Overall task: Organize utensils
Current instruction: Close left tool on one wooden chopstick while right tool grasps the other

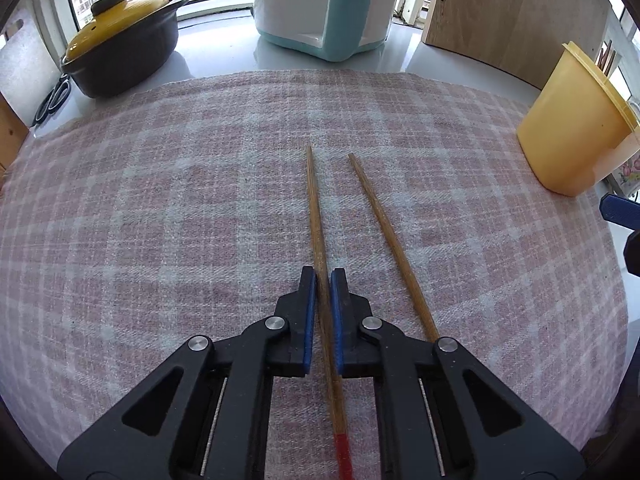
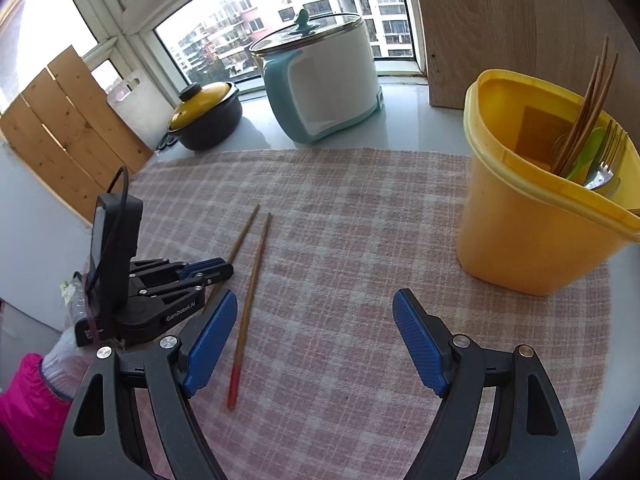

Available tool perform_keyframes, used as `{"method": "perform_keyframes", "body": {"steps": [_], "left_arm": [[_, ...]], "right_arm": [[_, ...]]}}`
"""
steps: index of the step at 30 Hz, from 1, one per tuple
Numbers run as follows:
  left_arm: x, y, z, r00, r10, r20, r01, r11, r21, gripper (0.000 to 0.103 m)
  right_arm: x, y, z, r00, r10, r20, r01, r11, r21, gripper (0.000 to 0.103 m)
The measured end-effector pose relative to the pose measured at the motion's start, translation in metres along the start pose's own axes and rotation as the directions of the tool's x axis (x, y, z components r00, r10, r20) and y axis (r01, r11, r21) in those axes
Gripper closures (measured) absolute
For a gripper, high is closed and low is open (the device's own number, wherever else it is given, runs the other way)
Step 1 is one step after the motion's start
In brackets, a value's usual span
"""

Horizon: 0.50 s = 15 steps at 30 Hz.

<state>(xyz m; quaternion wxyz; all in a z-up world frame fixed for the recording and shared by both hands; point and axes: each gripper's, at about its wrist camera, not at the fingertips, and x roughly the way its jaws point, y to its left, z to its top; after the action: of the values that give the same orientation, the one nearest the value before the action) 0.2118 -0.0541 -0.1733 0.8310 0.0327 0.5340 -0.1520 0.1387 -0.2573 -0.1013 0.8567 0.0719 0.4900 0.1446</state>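
Two wooden chopsticks with red ends lie on a pink plaid cloth (image 1: pixel 160 220). My left gripper (image 1: pixel 323 274) is shut on one chopstick (image 1: pixel 314 208), its blue pads pressing on both sides near the thick end. The other chopstick (image 1: pixel 384 224) lies loose just to the right. In the right wrist view the left gripper (image 2: pixel 222 268) sits low on the left, over its chopstick (image 2: pixel 244 232). My right gripper (image 2: pixel 314 300) is open above the cloth, and the loose chopstick (image 2: pixel 250 300) shows just inside its left pad, untouched. A yellow utensil holder (image 2: pixel 532 216) with chopsticks, forks and a green utensil stands to the right.
A white and teal cooker (image 2: pixel 332 80) and a black pot with a yellow lid (image 2: pixel 208 120) stand behind the cloth by the window. A wooden board (image 1: pixel 500 8) leans at the back right. Scissors (image 1: pixel 52 100) lie at the far left. A gloved hand (image 2: pixel 60 360) holds the left gripper.
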Motion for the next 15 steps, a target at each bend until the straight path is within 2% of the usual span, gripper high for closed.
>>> {"method": "perform_keyframes", "body": {"steps": [2, 5, 11, 15], "left_arm": [[-0.003, 0.005, -0.004, 1.000, -0.003, 0.000, 0.003, 1.000, -0.014, 0.098], [-0.007, 0.014, -0.011, 1.000, -0.004, 0.001, 0.004, 1.000, -0.031, 0.098], [-0.011, 0.030, -0.012, 1.000, -0.002, -0.031, 0.000, 0.999, -0.044, 0.097], [-0.008, 0.037, -0.004, 0.999, 0.000, -0.037, -0.002, 0.998, -0.055, 0.089]], "right_arm": [[0.018, 0.007, 0.003, 0.999, 0.016, -0.048, -0.016, 1.000, 0.004, 0.040], [0.044, 0.019, 0.008, 0.993, 0.032, -0.111, -0.033, 0.999, -0.002, 0.050], [0.087, 0.045, 0.015, 0.978, 0.020, -0.210, -0.030, 0.999, -0.044, 0.064], [0.108, 0.055, 0.021, 0.967, -0.010, -0.253, -0.003, 0.999, -0.052, 0.067]]}}
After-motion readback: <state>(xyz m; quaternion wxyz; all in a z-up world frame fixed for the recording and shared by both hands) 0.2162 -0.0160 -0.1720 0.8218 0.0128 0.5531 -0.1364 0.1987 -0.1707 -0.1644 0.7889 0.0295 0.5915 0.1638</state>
